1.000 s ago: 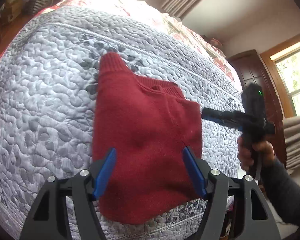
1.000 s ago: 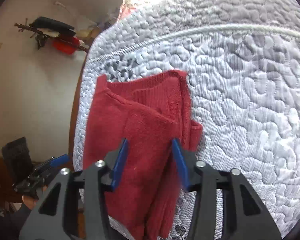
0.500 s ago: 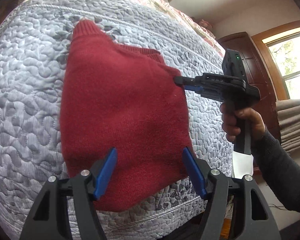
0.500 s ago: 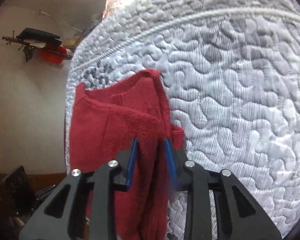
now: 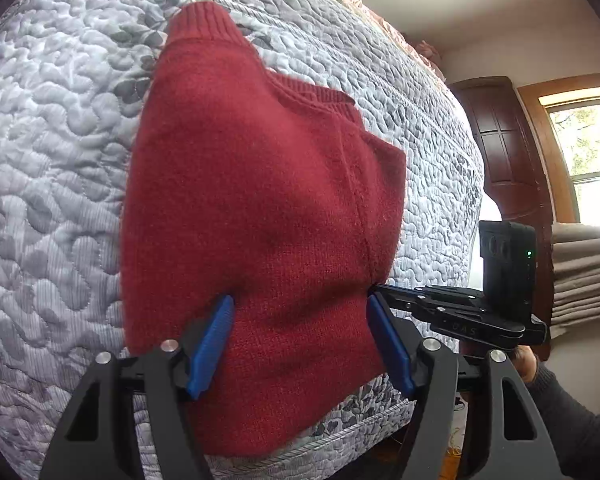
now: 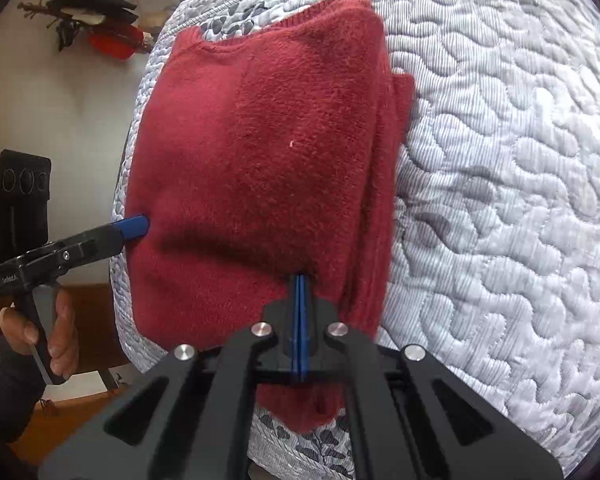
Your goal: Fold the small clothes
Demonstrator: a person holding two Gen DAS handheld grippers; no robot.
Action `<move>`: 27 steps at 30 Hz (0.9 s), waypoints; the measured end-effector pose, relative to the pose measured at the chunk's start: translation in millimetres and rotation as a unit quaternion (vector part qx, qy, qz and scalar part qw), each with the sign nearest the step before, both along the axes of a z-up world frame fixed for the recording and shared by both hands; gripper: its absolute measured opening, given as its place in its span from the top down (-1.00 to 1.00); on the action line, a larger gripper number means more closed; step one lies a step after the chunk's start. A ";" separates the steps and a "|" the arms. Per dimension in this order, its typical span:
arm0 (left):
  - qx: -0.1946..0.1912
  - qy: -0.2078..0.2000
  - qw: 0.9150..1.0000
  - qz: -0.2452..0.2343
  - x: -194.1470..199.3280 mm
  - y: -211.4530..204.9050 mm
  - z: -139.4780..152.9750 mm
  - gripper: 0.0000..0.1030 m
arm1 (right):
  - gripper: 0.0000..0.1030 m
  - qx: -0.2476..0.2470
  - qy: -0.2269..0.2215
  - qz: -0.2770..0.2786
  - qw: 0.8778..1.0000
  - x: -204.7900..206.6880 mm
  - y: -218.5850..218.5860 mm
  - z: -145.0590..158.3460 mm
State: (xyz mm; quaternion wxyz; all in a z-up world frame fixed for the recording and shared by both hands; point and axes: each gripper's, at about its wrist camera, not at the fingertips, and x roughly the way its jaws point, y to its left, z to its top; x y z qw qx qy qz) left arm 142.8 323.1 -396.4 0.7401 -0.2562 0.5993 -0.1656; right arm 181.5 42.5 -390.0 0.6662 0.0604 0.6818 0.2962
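Red sweater (image 5: 252,216) on the bed (image 5: 52,128), part folded: soft, light, limp knit, likely to sag. Right gripper (image 6: 300,304) clenched on the near hem; left gripper (image 5: 300,344) released, straddling the hem. Best held at hem corners.

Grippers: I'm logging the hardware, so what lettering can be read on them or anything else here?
"DAS" (faint, first letter unsure): side of the right gripper.
Small white lettering on the left gripper side: too blurred to read.
No text on the red sweater or quilt.
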 end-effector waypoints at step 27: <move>0.176 -0.056 0.980 0.068 -163.5 -9.1 212.7 -0.92 | -0.93 -0.137 -0.172 -0.031 0.975 -168.5 -0.9 239.7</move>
